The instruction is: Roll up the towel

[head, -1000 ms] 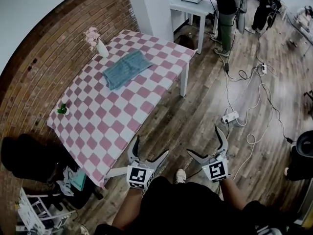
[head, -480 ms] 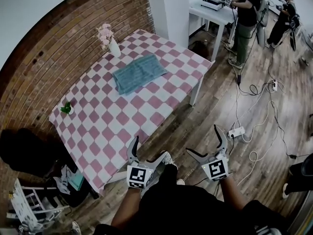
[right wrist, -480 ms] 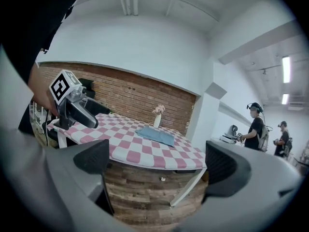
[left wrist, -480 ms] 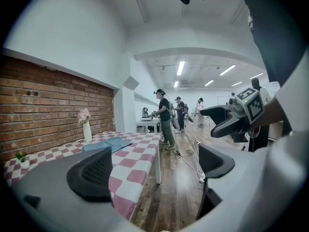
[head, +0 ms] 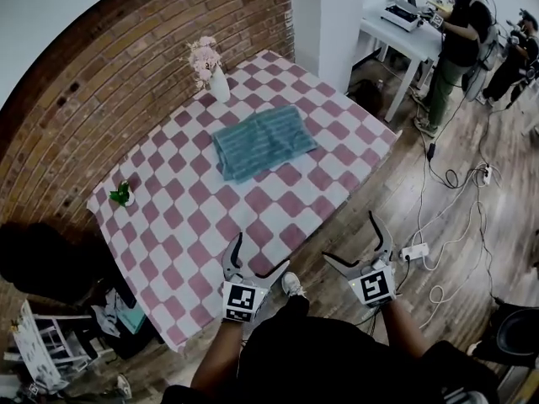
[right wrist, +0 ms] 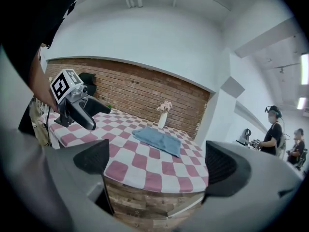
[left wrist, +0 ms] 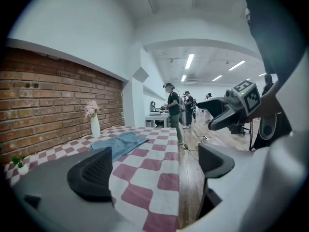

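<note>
A blue-grey towel (head: 262, 141) lies flat and spread on the pink-and-white checked table (head: 185, 225), toward its far side; it also shows as the towel (left wrist: 120, 143) and the towel (right wrist: 158, 139) in the gripper views. My left gripper (head: 258, 257) hangs open over the table's near edge with nothing between its jaws. My right gripper (head: 352, 244) is open too, off the table's near corner above the wooden floor. Both are well short of the towel.
A white vase of pink flowers (head: 212, 69) stands behind the towel by the brick wall. A small green plant (head: 122, 194) sits at the table's left edge. People (head: 458, 40) stand at a white desk on the right. Cables and a power strip (head: 415, 252) lie on the floor.
The view has closed in on the table: the left gripper now hangs over its near edge instead of over the floor. Both grippers stay open and the towel has not moved.
</note>
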`<state>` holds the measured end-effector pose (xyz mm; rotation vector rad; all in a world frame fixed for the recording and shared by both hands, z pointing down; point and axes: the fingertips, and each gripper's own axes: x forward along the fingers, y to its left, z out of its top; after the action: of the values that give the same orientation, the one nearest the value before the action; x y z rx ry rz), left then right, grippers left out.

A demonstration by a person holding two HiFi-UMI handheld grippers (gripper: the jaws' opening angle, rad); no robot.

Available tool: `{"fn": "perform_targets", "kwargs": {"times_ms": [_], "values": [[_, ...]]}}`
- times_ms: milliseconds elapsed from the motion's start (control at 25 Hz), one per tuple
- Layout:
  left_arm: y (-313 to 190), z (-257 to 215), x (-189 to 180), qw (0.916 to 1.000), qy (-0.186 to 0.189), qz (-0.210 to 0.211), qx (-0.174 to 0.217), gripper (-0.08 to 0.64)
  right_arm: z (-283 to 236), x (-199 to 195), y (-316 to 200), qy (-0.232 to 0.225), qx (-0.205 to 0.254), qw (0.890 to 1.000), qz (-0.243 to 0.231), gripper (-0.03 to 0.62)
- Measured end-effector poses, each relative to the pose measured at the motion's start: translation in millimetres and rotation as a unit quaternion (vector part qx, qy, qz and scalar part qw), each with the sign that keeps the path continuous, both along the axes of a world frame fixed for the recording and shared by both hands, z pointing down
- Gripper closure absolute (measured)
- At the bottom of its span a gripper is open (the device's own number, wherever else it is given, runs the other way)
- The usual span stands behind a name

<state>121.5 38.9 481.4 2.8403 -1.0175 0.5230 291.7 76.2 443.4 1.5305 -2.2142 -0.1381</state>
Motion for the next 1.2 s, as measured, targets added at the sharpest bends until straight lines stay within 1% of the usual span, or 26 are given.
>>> {"fn": "perform_targets", "kwargs": {"times_ms": [160,320,400,600,800,920,1000,1080,1120,1200], "values": [[-37,9,-4,0.9999,-0.002,-0.007,-0.014,0.007,3,-12,-43,0.005,-0.019,1.0,-0.023,0.0],[-66,19,-4,0.9992,0.008,-0.014,-0.036,0.009,10,-16,-70,0.038,-0.034,0.997,-0.05,0.0],[-77,22,-4,0.999,0.01,-0.02,-0.039,0.024,17,-11,-79,0.052,-0.043,0.996,-0.058,0.0],[-105,33,-2,0.9988,-0.013,-0.018,-0.043,0.026,30,3,-116,0.086,-0.05,0.992,-0.08,0.0],[-135,54,-1,0.9966,-0.06,-0.012,-0.056,0.032,49,14,-155,0.134,-0.065,0.98,-0.134,0.002],[-161,72,-4,0.9927,-0.101,-0.01,-0.064,0.064,63,25,-185,0.156,-0.076,0.972,-0.16,0.002],[-179,84,-5,0.9882,-0.137,-0.006,-0.067,0.083,79,35,-206,0.164,-0.087,0.966,-0.178,0.002],[-196,97,-5,0.982,-0.176,0.005,-0.07,0.089,94,44,-227,0.17,-0.103,0.96,-0.199,0.002],[-205,105,-5,0.9779,-0.196,0.013,-0.072,0.091,103,47,-238,0.175,-0.113,0.955,-0.213,0.003],[-219,119,-3,0.9691,-0.231,0.032,-0.08,0.101,122,53,-254,0.181,-0.145,0.94,-0.25,0.01]]}}
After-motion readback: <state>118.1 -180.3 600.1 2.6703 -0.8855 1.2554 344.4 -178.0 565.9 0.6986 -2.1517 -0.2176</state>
